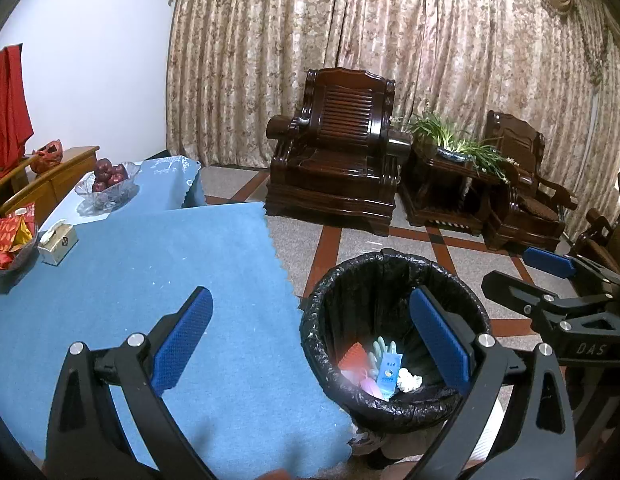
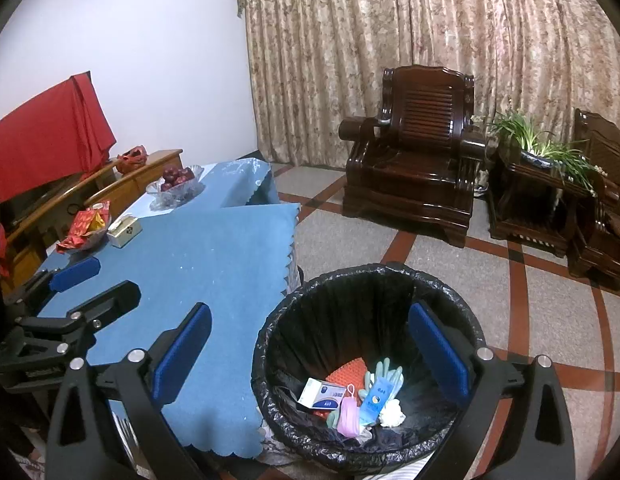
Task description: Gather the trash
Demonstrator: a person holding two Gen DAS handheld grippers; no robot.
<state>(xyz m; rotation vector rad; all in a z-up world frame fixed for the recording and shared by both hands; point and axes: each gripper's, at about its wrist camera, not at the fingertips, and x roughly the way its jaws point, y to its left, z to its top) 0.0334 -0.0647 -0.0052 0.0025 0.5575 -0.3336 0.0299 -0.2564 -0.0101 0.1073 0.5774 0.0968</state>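
Observation:
A bin lined with a black bag [image 1: 389, 264] [image 2: 373, 276] stands on the floor beside the blue-clothed table [image 1: 158, 272] [image 2: 214, 264]. Inside lie a blue packet [image 2: 377, 399], green gloves [image 2: 383, 372], a pink mask [image 2: 347, 416], an orange piece [image 2: 347, 372], a white box [image 2: 322, 394] and white crumpled paper [image 2: 391, 414]. My left gripper [image 1: 311, 328] is open and empty, over the table edge and bin. My right gripper [image 2: 310, 344] is open and empty, above the bin. Each gripper shows in the other's view [image 1: 549, 272] [image 2: 82, 280].
On the table stand a tissue box [image 1: 58, 242] [image 2: 125, 231], a dish of red packets [image 1: 10, 240] [image 2: 84, 230] and a glass bowl of red fruit [image 1: 108, 184] [image 2: 176, 186]. Dark wooden armchairs [image 1: 333, 148] [image 2: 413, 148] and a potted plant [image 2: 545, 148] stand by the curtain.

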